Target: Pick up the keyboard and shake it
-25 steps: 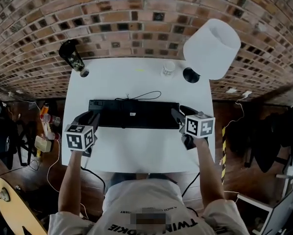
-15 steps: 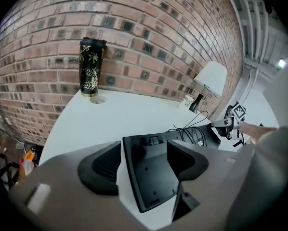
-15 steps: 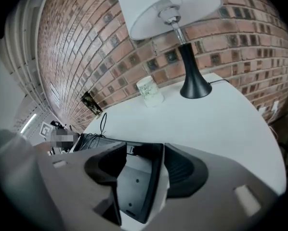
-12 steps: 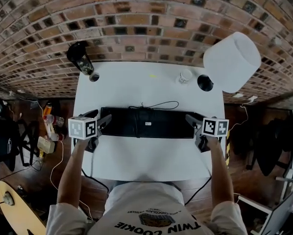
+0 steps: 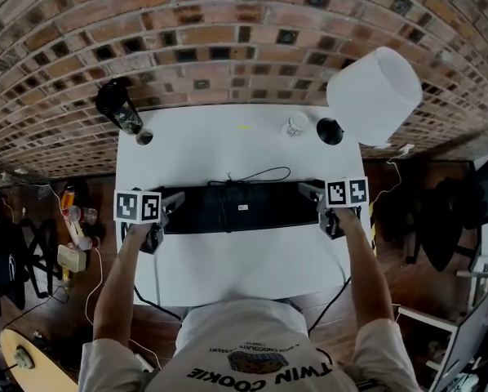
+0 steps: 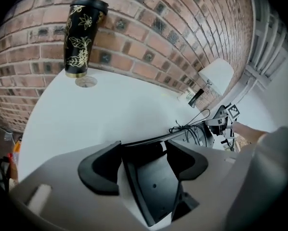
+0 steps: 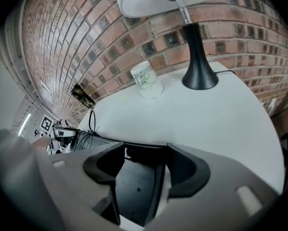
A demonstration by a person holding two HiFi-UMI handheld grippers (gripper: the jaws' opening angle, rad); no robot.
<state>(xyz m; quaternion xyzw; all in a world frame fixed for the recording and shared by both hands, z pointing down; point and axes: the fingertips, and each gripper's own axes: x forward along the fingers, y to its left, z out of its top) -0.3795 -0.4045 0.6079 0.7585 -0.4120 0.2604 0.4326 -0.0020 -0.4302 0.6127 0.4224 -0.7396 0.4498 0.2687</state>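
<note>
Both ends of the flat black plastic keyboard [image 5: 242,207] lie between loose jaws, left tool [image 6: 144,148] closing, right tool [image 7: 144,150] opening; grasp unfinished, so clamp next, then lift.

A single white rectangular worktop [image 5: 228,260] is carrying five loose things, each of a different kind. One long black keyboard [image 5: 244,207] is lying on it, and one thin black cable [image 5: 260,172] is trailing from that keyboard. One tall black tumbler with a gold flower pattern [image 5: 117,109] is standing there, with one small round grey disc [image 5: 144,137] lying just beside it. One small white patterned cup [image 5: 296,124] is standing there as well. One lamp with a white drum shade and a black base [image 5: 373,96] is making up the fifth. One person is sitting at the worktop, showing two bare forearms.
</note>
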